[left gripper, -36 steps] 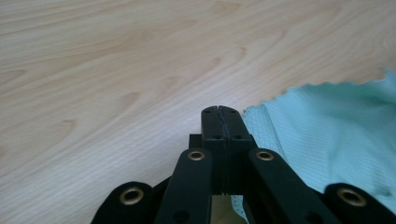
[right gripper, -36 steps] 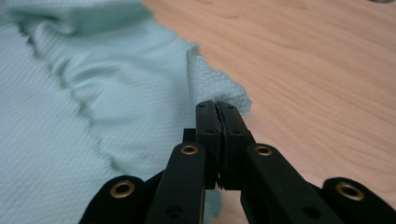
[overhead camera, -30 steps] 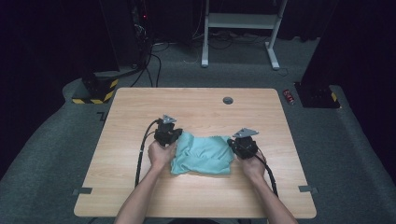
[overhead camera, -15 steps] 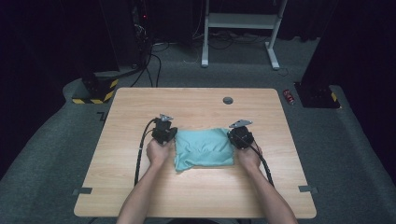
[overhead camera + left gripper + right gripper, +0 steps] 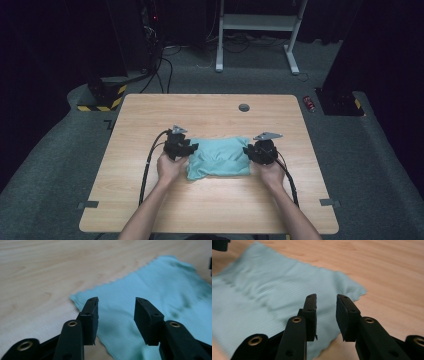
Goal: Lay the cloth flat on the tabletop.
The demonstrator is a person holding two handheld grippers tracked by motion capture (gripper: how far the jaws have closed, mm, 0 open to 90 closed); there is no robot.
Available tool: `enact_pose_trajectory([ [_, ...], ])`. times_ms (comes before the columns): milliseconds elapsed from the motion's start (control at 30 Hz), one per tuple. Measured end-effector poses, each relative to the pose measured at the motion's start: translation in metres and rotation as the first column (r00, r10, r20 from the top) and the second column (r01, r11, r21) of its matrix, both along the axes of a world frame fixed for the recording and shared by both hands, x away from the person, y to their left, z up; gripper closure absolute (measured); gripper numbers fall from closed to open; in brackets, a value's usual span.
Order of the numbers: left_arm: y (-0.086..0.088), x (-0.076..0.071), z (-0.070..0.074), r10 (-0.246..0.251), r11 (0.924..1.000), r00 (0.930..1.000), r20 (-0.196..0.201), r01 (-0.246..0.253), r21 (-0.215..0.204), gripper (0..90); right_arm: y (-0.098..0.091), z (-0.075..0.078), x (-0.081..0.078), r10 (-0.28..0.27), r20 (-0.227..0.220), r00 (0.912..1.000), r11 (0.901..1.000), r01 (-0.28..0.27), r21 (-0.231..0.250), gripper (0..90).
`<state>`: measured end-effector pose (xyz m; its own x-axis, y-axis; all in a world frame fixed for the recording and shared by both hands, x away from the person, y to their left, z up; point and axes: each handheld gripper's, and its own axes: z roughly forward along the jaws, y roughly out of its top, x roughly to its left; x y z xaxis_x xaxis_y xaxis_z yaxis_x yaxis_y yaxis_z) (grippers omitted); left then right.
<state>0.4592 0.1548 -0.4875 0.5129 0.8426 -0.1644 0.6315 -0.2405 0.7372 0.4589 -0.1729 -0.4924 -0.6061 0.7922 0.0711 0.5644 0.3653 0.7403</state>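
Cloth (image 5: pixel 219 157) teal, ribbed, folded flat, wavy edges, one only on table (image 5: pixel 150 115). My left gripper (image 5: pixel 116 312) and right gripper (image 5: pixel 326 312) just opened, pads apart above cloth, holding nothing.

High view: above my side, facing forward and down, far | Each gripper view: rides my gripper, close, low along the surface (image 5: pixel 210 112) | Shared: teal cloth (image 5: pixel 220 157) on wood.

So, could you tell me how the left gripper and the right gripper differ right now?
The left gripper has a wider gap between its jaws than the right gripper. The left sits at the teal cloth's left edge, the right at its right edge. Both have just been opening, with nothing pinched.
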Motion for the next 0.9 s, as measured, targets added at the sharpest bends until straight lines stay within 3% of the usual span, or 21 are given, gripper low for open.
enact_pose_trajectory([
  [33,0.000,-0.008,0.001,-0.012,0.9999,0.9999,-0.004,0.012,-0.004,53.4,0.000,0.000,0.000,0.000,0.000,1.0000,1.0000,0.000,0.000,70.2],
  [100,0.001,-0.028,0.003,-0.033,0.9995,0.9993,-0.020,0.033,-0.001,52.5,0.001,-0.001,-0.018,0.038,-0.031,0.9988,0.9992,-0.037,0.013,69.3],
  [167,0.002,-0.036,0.001,-0.027,0.9996,0.9988,-0.041,0.027,0.001,52.0,0.004,-0.003,-0.025,0.051,-0.040,0.9979,0.9987,-0.051,-0.003,67.4],
  [233,0.004,-0.038,0.000,-0.026,0.9997,0.9983,-0.052,0.026,0.001,52.0,0.004,-0.005,-0.027,0.051,-0.040,0.9979,0.9986,-0.051,-0.012,66.4],
  [267,0.005,-0.040,-0.005,-0.017,0.9992,0.9971,-0.075,0.014,-0.038,52.5,0.003,-0.008,-0.028,0.044,-0.056,0.9974,0.9990,-0.044,0.002,65.0],
  [300,0.004,-0.041,-0.007,-0.024,0.9987,0.9961,-0.084,0.020,-0.048,53.1,0.002,-0.010,-0.028,0.044,-0.066,0.9968,0.9990,-0.043,0.011,64.5],
  [400,-0.003,-0.045,-0.013,-0.056,0.9981,0.9944,-0.090,0.054,-0.030,55.0,0.001,-0.014,-0.028,0.042,-0.082,0.9958,0.9991,-0.041,0.013,64.2],
  [467,-0.006,-0.048,-0.015,-0.066,0.9978,0.9940,-0.087,0.064,-0.017,58.6,0.000,-0.015,-0.029,0.043,-0.087,0.9953,0.9990,-0.041,0.018,65.1],
  [567,-0.006,-0.052,-0.014,-0.077,0.9965,0.9941,-0.076,0.075,-0.038,66.8,-0.002,-0.016,-0.031,0.055,-0.086,0.9948,0.9983,-0.053,0.024,69.8],
  [767,-0.006,-0.060,-0.012,-0.125,0.9898,0.9913,-0.042,0.121,-0.074,87.0,0.000,-0.018,-0.042,0.094,-0.077,0.9926,0.9956,-0.092,0.017,89.3],
  [900,-0.007,-0.066,-0.011,-0.144,0.9861,0.9890,-0.033,0.141,-0.088,89.5,0.002,-0.017,-0.048,0.108,-0.064,0.9921,0.9939,-0.107,0.026,90.0],
])
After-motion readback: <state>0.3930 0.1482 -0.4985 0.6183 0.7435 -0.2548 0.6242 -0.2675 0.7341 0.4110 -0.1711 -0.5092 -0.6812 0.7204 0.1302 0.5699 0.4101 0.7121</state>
